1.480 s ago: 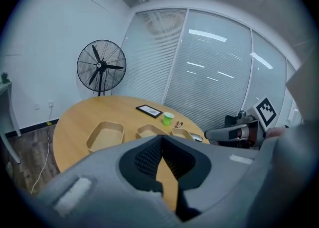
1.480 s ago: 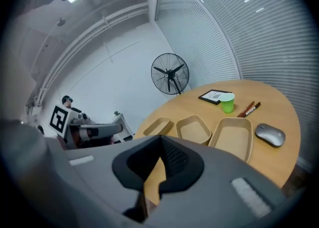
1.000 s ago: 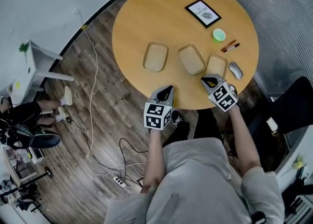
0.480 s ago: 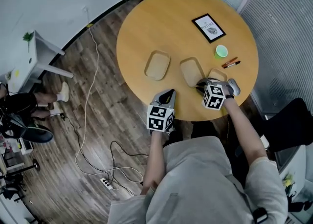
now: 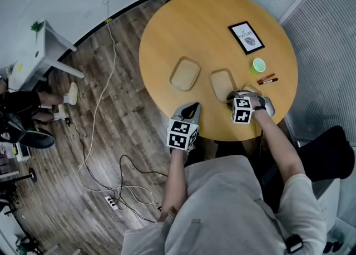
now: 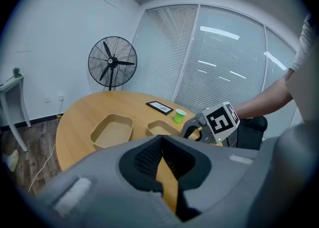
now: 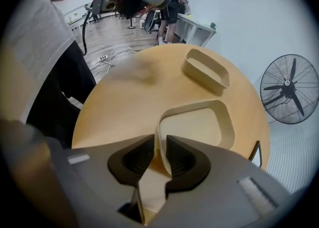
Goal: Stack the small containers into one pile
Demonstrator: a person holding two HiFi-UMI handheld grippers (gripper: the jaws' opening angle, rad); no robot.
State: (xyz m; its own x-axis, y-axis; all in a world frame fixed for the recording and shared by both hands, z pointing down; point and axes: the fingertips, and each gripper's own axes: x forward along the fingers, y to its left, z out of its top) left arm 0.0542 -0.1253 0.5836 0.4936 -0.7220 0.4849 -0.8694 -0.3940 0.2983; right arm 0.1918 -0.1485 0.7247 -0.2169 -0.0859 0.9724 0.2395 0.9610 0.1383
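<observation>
Three tan shallow containers lie apart on the round wooden table (image 5: 167, 31): a left one (image 5: 185, 73), a middle one (image 5: 222, 84) and a right one (image 5: 251, 88) mostly hidden under my right hand. My right gripper (image 5: 230, 99) points left at the middle container's near end. In the right gripper view that container's (image 7: 199, 122) end wall stands between the jaws of the right gripper (image 7: 159, 145), which are opening and not pressing it. My left gripper (image 5: 192, 106) hovers at the table's near edge, shut and empty (image 6: 162, 145). The left container (image 6: 112, 130) lies ahead of it.
At the table's far right are a framed picture (image 5: 246, 37), a green cup (image 5: 258, 65), two markers (image 5: 267, 79) and a grey mouse (image 5: 269, 105). A standing fan (image 6: 112, 62) is beyond the table. Cables (image 5: 111, 153) trail over the wood floor at left.
My right gripper has swung left from the right container's near edge to the end of the middle container. The left gripper has hardly moved. The head view has shifted.
</observation>
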